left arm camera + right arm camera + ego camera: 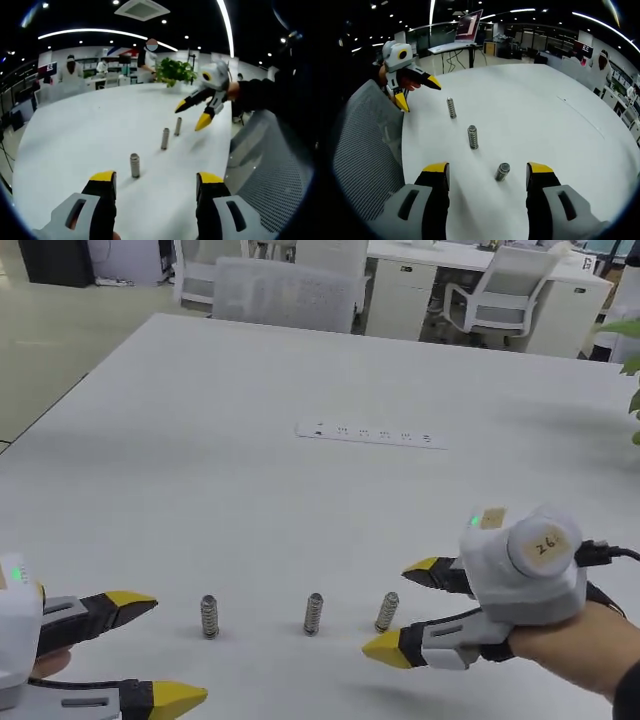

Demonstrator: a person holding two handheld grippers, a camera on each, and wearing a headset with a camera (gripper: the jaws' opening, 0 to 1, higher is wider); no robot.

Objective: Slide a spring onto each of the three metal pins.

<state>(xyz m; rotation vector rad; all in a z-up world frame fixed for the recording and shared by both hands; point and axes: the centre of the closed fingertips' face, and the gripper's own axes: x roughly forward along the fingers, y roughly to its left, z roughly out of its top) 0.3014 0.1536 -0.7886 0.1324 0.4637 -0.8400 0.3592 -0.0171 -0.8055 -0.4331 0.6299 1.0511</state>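
Three short metal pins, each wrapped in a spring, stand in a row on the white table: the left one point(209, 616), the middle one point(314, 613) and the right one point(387, 611), which leans a little. My left gripper point(155, 650) is open at the lower left, a short way left of the left pin point(135, 165). To the right, my right gripper point(408, 606) is open just beside the right pin point(502, 171), with nothing between its yellow-tipped fingers. The middle pin point(473, 136) and the far pin point(451, 107) line up beyond it.
A white power strip point(370, 434) lies across the middle of the table. Office chairs point(286, 292) stand behind the far edge, and a mesh chair back point(365, 150) is close to the near edge. A potted plant point(175, 72) sits at one end.
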